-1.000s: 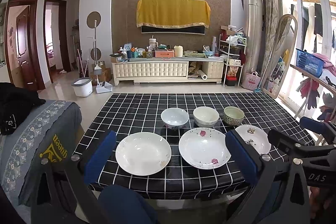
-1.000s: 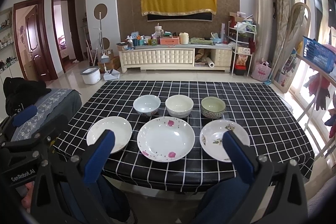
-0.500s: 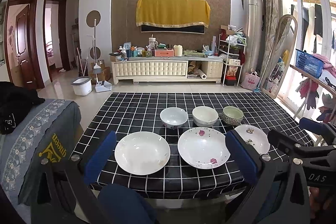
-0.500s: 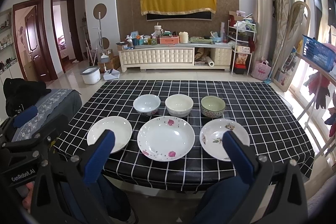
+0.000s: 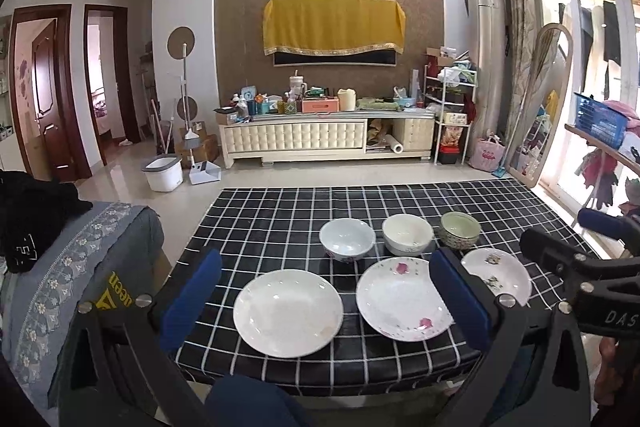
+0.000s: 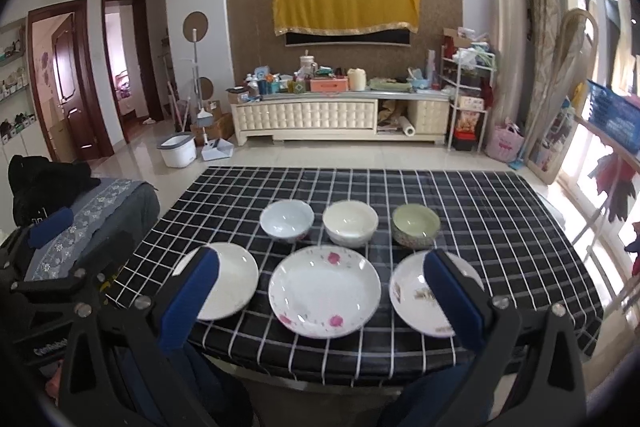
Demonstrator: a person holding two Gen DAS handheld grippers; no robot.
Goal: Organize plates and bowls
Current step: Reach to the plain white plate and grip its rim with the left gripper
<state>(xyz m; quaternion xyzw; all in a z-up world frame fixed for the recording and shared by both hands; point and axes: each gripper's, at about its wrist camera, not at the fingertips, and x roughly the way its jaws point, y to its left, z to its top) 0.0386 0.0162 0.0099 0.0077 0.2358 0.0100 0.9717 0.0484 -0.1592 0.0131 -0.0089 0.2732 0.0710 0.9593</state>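
On the black checked table (image 5: 280, 211) (image 6: 480, 203) three plates lie in a front row: a plain white plate (image 5: 288, 313) (image 6: 234, 279), a rose-patterned plate (image 5: 396, 303) (image 6: 324, 291), and a small patterned plate (image 5: 502, 275) (image 6: 412, 291). Behind them stand a bluish-white bowl (image 5: 347, 239) (image 6: 286, 219), a cream bowl (image 5: 407, 234) (image 6: 350, 223) and a green bowl (image 5: 460, 229) (image 6: 416, 226). My left gripper (image 5: 324, 291) is open and empty, above the table's near edge. My right gripper (image 6: 320, 287) is open and empty, framing the rose plate.
A grey sofa arm with a black garment (image 5: 36, 215) stands left of the table. A TV cabinet (image 5: 320, 139) lines the far wall. A white bucket (image 5: 162, 173) sits on the floor. A blue basket and clothes rack (image 5: 600, 123) are to the right.
Both grippers have moved a little forward toward the table, so the plates sit slightly nearer in both views. Nothing on the table has moved.
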